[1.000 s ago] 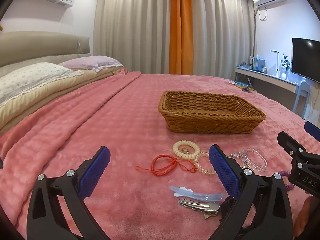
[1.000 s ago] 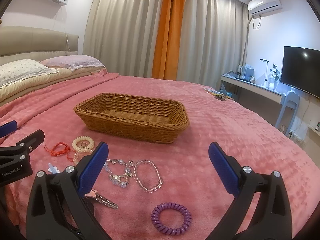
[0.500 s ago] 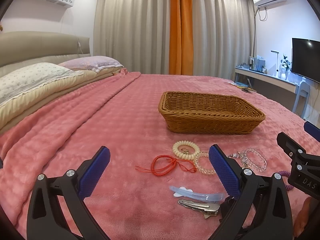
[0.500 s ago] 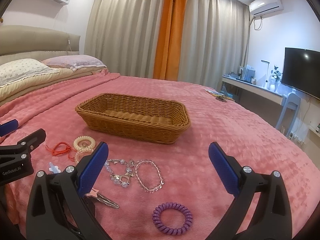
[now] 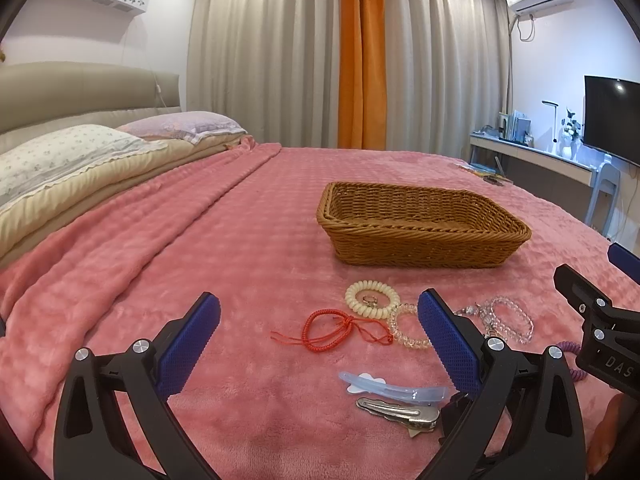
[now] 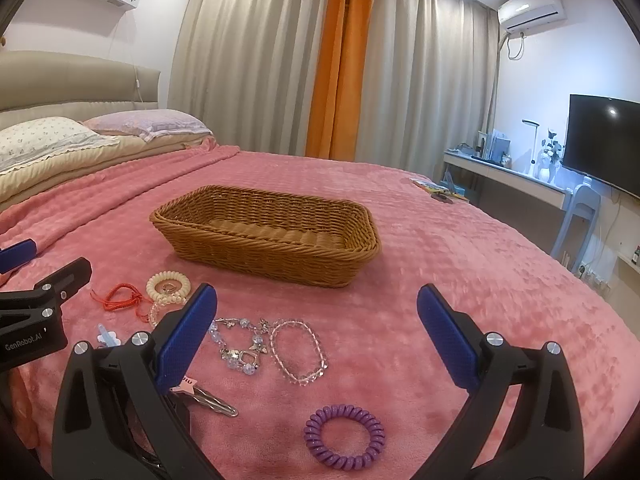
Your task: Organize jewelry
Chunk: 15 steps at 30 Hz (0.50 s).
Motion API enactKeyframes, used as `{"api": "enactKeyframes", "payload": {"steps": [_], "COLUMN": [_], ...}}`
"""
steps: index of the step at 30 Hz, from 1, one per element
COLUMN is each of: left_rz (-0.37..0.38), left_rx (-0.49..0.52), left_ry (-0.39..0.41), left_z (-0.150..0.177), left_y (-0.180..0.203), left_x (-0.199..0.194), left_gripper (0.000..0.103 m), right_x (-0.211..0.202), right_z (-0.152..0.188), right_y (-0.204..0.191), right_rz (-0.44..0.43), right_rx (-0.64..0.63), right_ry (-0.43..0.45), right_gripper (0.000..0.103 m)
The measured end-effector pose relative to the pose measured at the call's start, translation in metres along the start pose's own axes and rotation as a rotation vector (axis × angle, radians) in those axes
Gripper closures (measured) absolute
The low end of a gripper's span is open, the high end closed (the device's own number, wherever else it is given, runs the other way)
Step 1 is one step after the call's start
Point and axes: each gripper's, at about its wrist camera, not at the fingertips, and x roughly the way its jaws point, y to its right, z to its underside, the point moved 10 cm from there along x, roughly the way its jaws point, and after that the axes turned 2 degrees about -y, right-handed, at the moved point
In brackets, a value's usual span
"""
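Right wrist: my right gripper (image 6: pixel 316 336) and left gripper (image 5: pixel 320 344) gape empty; bracelets (image 6: pixel 298 350) wait at six o'clock of the basket (image 6: pixel 264 258).

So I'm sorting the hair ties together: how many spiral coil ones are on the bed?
3. A cream coil lies nearest the basket, a clear coil touches its near side, and a purple coil lies nearest the right claw. More may be hidden behind the claws.

Pink blanket (image 5: pixel 224 240), two pillows (image 5: pixel 72 152), beige curtains (image 6: pixel 248 60), wall television (image 6: pixel 604 140), air conditioner (image 6: pixel 530 8)
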Motion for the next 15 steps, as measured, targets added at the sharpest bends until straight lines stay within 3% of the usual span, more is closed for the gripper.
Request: {"api": "enactKeyframes", "payload": {"steps": [15], "left_rz": [0.000], "left_rx": [0.000], "left_ry": [0.000], "left_z": [-0.0001], "left_y": [-0.0004], "left_x": [0.0000], "left_gripper": [0.007], "right_x": [0.0011], "right_z": [0.0005], "right_y": [0.0002], "right_rz": [0.001], "right_rx": [-0.005], "right_ry": [-0.001], "right_gripper": [0.007]}}
